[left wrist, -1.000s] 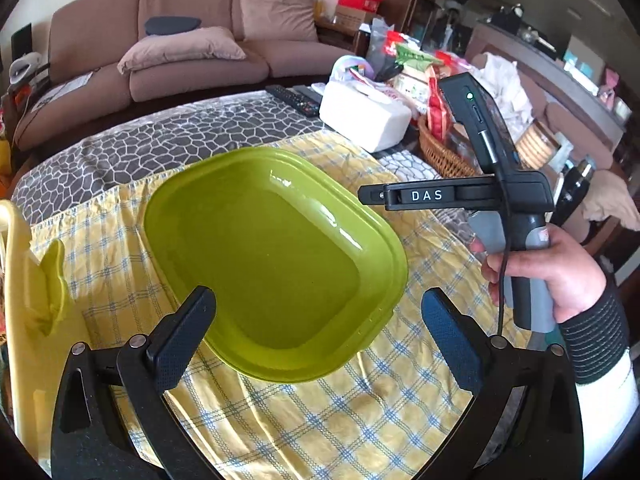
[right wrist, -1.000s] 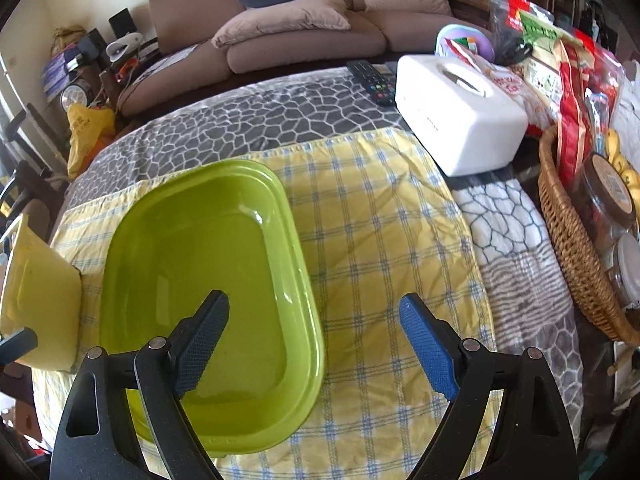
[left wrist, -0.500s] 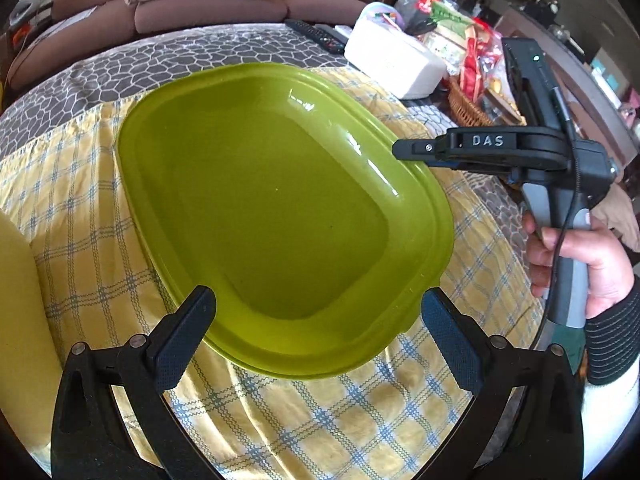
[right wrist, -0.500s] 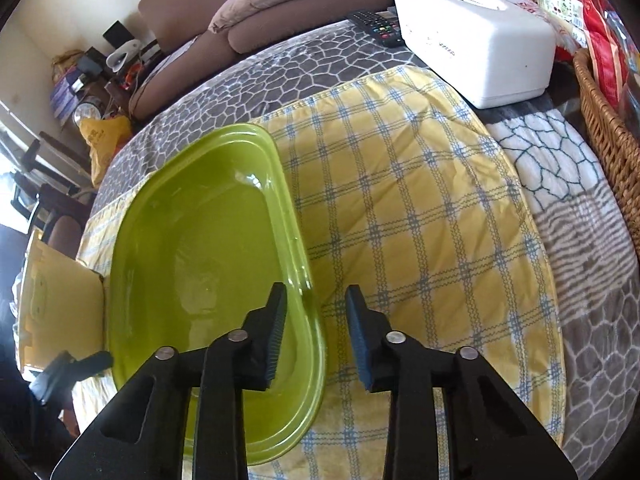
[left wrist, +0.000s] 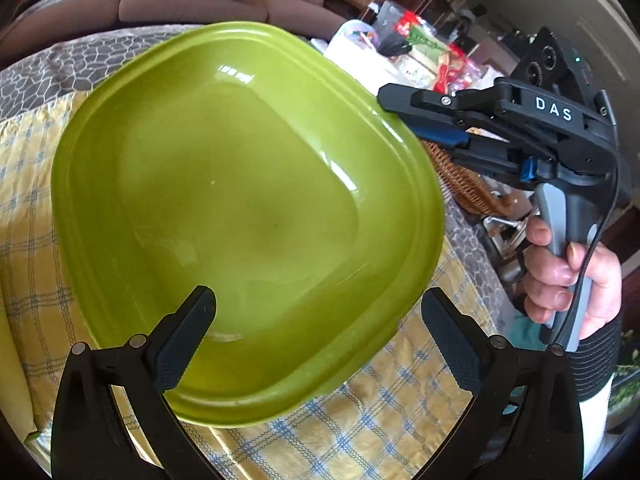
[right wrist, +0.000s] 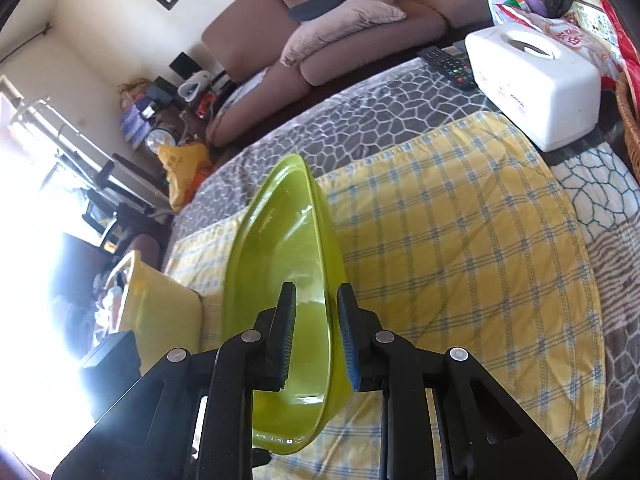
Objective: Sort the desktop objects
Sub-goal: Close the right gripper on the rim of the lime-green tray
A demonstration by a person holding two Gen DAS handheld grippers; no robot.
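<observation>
The right tool (right wrist: 316,340) pinches the rim of the green dish (right wrist: 288,240), tilted up off the yellow checked cloth (right wrist: 460,240) on the counter; the left tool (left wrist: 320,340) is spread wide at six o'clock of the dish, apart from it

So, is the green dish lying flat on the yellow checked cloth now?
No. The right gripper pinches the rim of the green dish, which stands tilted on edge above the yellow checked cloth.
</observation>
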